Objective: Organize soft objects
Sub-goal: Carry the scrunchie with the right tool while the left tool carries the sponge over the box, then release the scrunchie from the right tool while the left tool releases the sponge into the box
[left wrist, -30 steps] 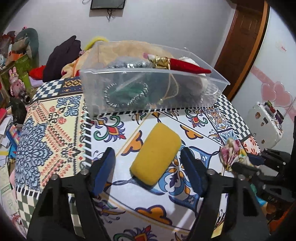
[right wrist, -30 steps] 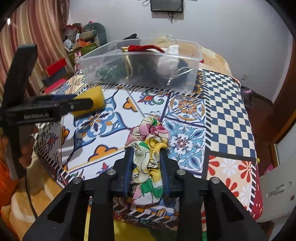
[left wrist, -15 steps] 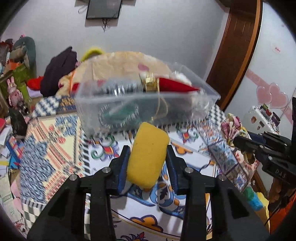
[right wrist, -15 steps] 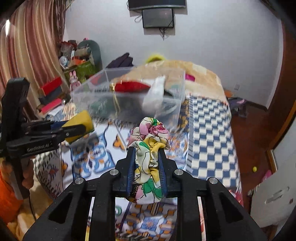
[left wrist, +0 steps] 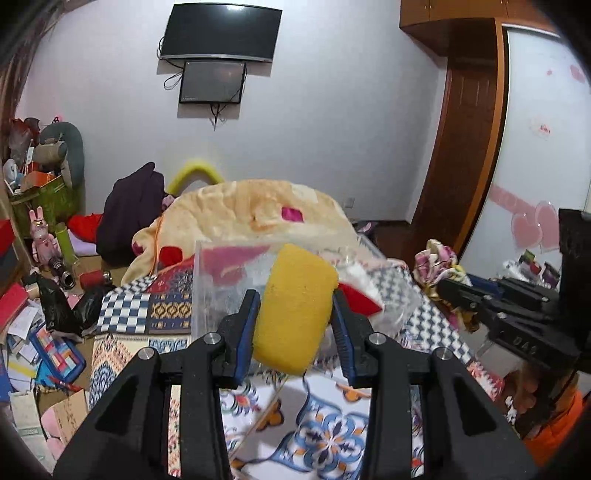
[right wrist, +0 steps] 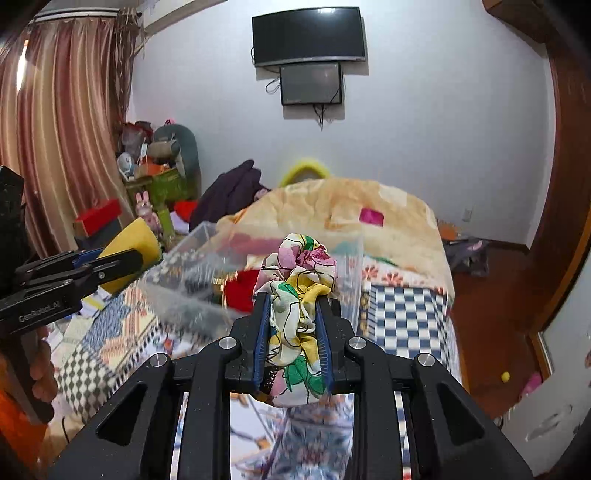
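Left wrist view shows a bed under a tile-patterned cover, a peach blanket at 12 o'clock, and two dark screens on the white wall. Clutter fills the floor at 9 o'clock. The left claw squeezes a porous yellow sponge with rounded corners, held up before a clear plastic bin. The right claw pinches a crumpled floral scrunchie, glossy fabric, also raised before the bin.
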Available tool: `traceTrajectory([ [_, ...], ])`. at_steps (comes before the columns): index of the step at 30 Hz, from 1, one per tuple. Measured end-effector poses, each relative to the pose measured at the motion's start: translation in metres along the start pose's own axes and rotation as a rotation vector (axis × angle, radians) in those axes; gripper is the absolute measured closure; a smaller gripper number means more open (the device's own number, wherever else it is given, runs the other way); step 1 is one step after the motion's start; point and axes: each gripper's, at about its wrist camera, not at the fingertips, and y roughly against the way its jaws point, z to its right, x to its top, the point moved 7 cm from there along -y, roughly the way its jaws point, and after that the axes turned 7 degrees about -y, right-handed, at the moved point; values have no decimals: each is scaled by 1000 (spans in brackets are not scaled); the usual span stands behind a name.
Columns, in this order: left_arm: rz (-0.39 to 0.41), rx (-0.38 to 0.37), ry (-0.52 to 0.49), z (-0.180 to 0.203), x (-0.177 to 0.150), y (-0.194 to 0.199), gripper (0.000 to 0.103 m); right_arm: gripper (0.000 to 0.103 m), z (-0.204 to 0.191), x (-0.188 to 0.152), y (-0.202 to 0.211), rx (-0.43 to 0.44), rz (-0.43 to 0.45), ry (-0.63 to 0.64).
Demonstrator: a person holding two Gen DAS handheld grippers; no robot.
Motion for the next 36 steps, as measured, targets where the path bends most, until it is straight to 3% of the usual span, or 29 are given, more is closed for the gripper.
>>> traceTrajectory([
  [10,18,33,-49,9,22,-31,65,80,4,24,-28,-6,31,-59],
  [23,-137,21,3,-7,-7,-100,63,80,12,-2,-89,1,-137,-116],
  [26,-162,15,8,-9,-13,-105,55,72,10,-5,-89,-7,-144,-110],
  [28,-163,17,10,-9,-15,-105,47,60,10,-4,-86,-16,-140,-104],
  [30,-155,17,12,-9,-15,-101,40,41,9,-2,-82,-28,-131,-95],
  [32,-146,15,10,-7,-12,-95,39,32,10,1,-78,-40,-114,-86],
  [36,-104,4,15,-6,-2,-72,35,31,10,12,-63,-49,-78,-72],
])
